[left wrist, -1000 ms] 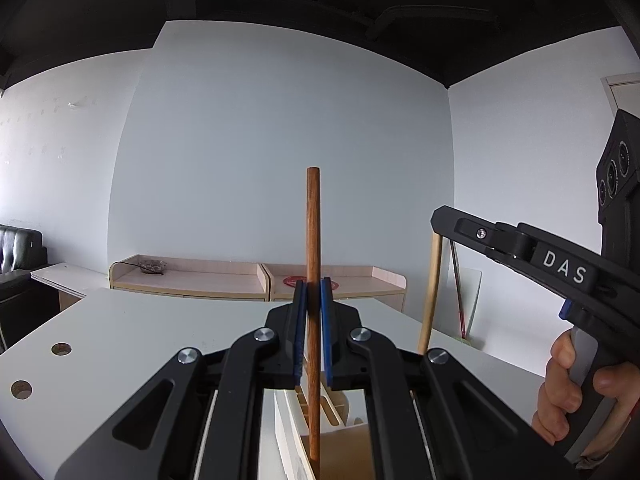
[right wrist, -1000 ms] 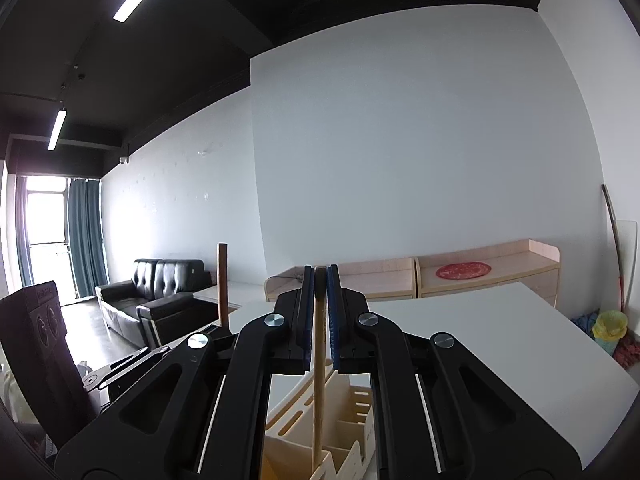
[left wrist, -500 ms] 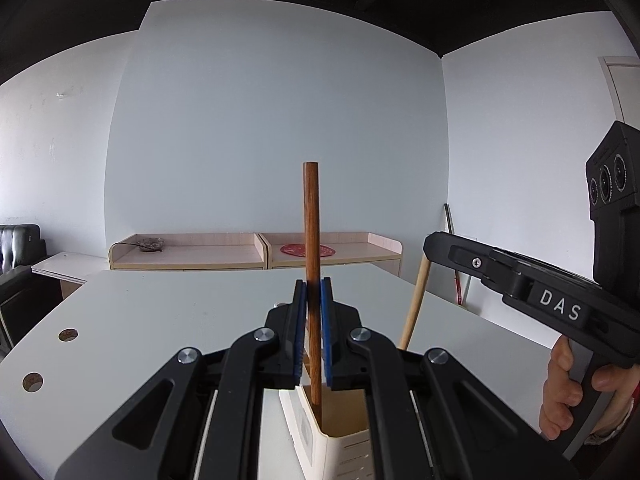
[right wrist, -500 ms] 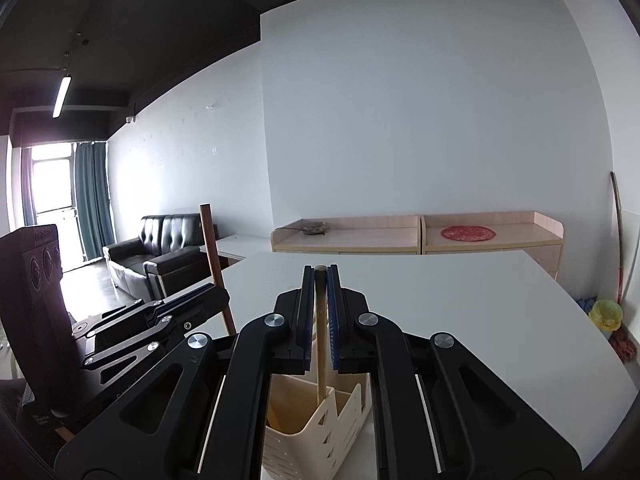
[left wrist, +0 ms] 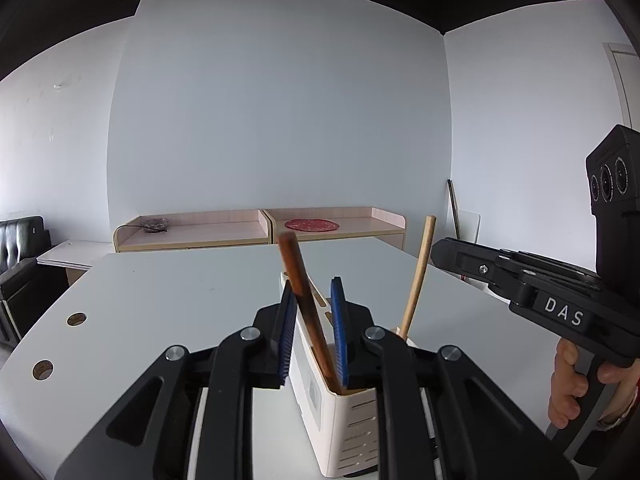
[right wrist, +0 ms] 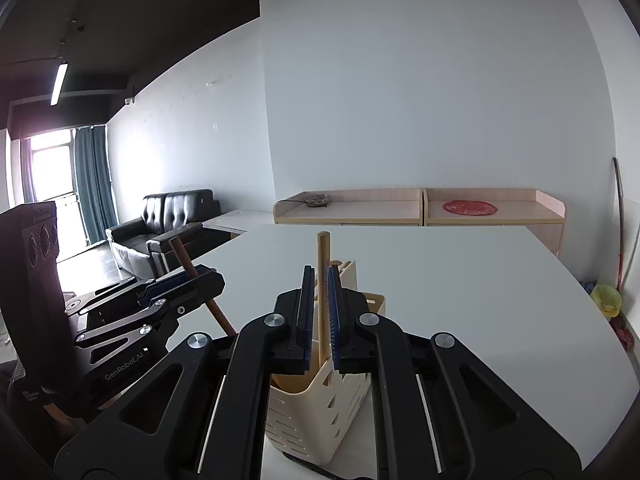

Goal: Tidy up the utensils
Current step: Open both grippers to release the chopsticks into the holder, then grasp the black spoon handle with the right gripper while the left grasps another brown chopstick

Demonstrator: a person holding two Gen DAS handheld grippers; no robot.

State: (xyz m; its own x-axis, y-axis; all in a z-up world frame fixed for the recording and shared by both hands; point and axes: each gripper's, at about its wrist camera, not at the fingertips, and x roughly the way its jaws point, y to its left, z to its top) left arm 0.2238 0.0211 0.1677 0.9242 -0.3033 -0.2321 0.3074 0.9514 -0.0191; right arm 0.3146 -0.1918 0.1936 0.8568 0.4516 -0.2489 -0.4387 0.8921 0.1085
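Note:
A cream slotted utensil holder (left wrist: pixel 344 420) (right wrist: pixel 320 412) stands on the white table (left wrist: pixel 180 288) just under both grippers. A dark brown wooden stick (left wrist: pixel 298 276) (right wrist: pixel 182 254) leans to the left, its lower end inside the holder. My left gripper (left wrist: pixel 312 284) (right wrist: pixel 200 276) is opening around it; there is a visible gap, and the blue pads are not pressing on the stick. A light wooden stick (right wrist: pixel 323 256) (left wrist: pixel 420 268) also reaches down into the holder, and my right gripper (right wrist: pixel 319 270) (left wrist: pixel 440 250) is shut on it.
A person's hand (left wrist: pixel 572 384) grasps the right gripper's handle. Two round holes (left wrist: pixel 76 319) pierce the table near its left edge. Low wooden shelves (left wrist: pixel 260 228) line the far wall, and a black sofa (right wrist: pixel 168 216) sits off to the left. A thin dark object (right wrist: pixel 312 472) lies by the holder.
Both grippers tipped downward and the sticks sank into the holder. The left jaws have parted, and the brown stick has fallen from upright to a lean. The right jaws stay shut.

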